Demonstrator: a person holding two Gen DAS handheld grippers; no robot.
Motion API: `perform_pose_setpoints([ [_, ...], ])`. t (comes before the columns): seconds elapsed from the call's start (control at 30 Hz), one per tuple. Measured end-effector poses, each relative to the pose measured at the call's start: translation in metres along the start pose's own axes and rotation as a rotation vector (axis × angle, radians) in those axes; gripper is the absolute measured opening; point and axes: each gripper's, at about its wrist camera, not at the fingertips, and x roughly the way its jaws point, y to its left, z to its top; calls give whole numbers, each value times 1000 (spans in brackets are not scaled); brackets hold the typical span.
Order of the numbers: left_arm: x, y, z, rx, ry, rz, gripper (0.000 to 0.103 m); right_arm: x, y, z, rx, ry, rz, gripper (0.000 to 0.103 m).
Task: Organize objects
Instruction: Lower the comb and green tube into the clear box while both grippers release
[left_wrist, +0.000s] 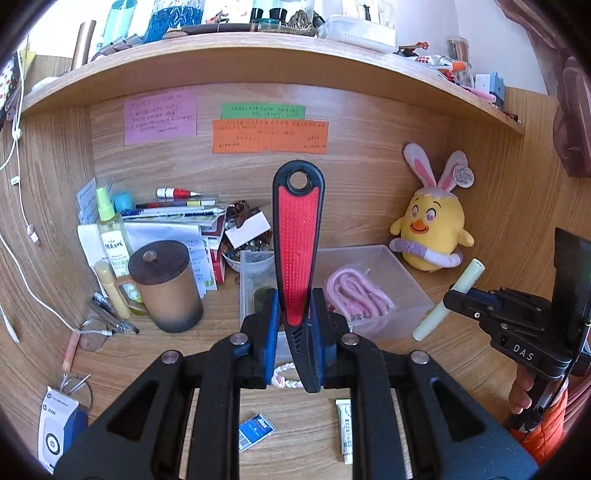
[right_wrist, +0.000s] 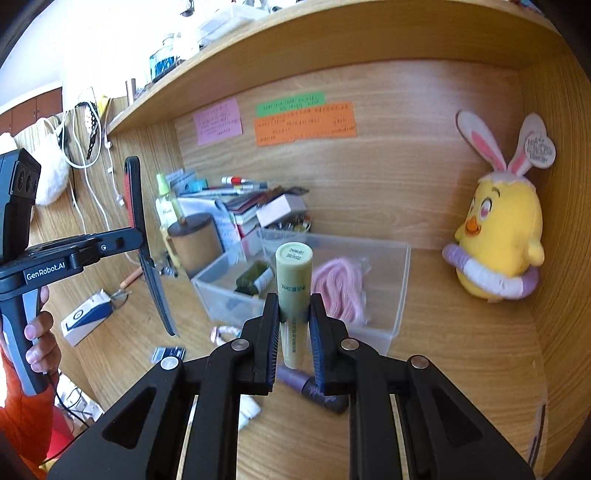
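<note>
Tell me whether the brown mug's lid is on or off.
On. The dark lid sits flat across the brown mug, knob up, covering the whole mouth.

Bright daylight, seemingly from upper left, blows out the white wall; fisheye edges curve, right view slightly blurred.

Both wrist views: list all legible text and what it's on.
"DAS": side of the right gripper body.
"GenRobot.AI": side of the left gripper body.
Sticky notes, green tube print and date stamp, spray bottle, white-and-blue box, small ointment tube, plush tag: all too small or blurred to read.
</note>
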Motion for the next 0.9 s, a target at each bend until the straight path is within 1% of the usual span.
perform_pose_setpoints([
  [0.13, 7, 3, 17, -10, -33, 17, 16, 7, -3, 13, -5, -25, -36, 14],
  [0.23, 20, 6, 27, -21, -39, 47, 16, 14, -7, 22, -15, -36, -77, 14],
  [0.4, 45, 15, 37, -51, -26, 65, 16, 29, -16, 29, -37, -24, -142, 14],
  [0.47, 56, 17, 38, -45, -19, 100, 16, 37, -19, 29, -59, -8, -179, 14],
  [0.5, 63, 18, 38, -41, -12, 117, 16, 41, -20, 28, -67, 5, -187, 14],
  [0.57, 78, 21, 35, -42, 19, 124, 16, 49, -23, 25, -83, 38, -196, 14],
  [0.67, 99, 24, 27, -43, 75, 118, 16, 64, -19, 17, -148, 78, -267, 14],
  [0.7, 105, 24, 24, -40, 91, 119, 16, 68, -19, 14, -163, 93, -274, 14],
  [0.8, 120, 22, 18, -38, 135, 107, 16, 84, -14, 7, -202, 143, -269, 14],
  [0.9, 129, 18, 13, -35, 171, 86, 16, 97, -7, 4, -236, 172, -260, 14],
])
